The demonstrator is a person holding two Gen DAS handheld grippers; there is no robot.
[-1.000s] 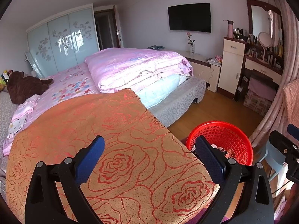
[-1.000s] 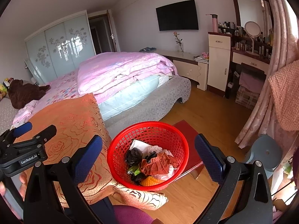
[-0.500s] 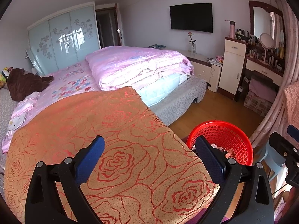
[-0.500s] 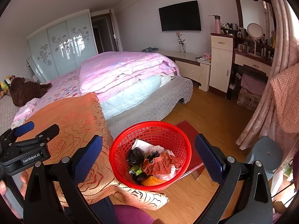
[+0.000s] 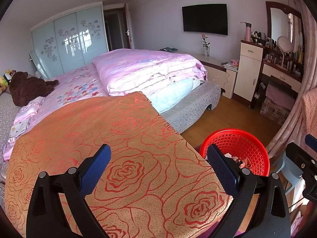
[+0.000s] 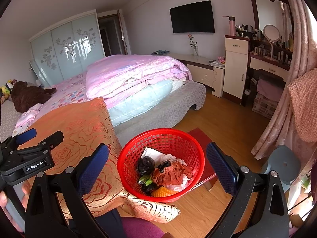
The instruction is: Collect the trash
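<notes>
A red mesh basket [image 6: 190, 144] stands on a low red stool, holding several pieces of trash [image 6: 168, 173]: crumpled brown paper, white paper, black and green wrappers, something orange. My right gripper [image 6: 157, 168] hangs open above the basket with nothing between its fingers. My left gripper [image 5: 158, 168] is open and empty over the orange rose-patterned cloth [image 5: 99, 130]. In the left wrist view the basket [image 5: 243, 144] sits at the right, beside the cloth's edge. The left gripper's body [image 6: 29, 156] shows at the left of the right wrist view.
A bed with a pink quilt [image 5: 146, 69] lies beyond the cloth. A dresser with cosmetics [image 6: 271, 59] and a white cabinet [image 6: 235, 67] line the right wall. A grey stool [image 6: 283, 164] and pink curtain [image 6: 277, 123] stand right of the basket. Wood floor [image 6: 223, 119] lies between.
Both views have shifted slightly, the room appearing a little lower in frame. Both grippers stay open and empty; the basket and trash have not moved.
</notes>
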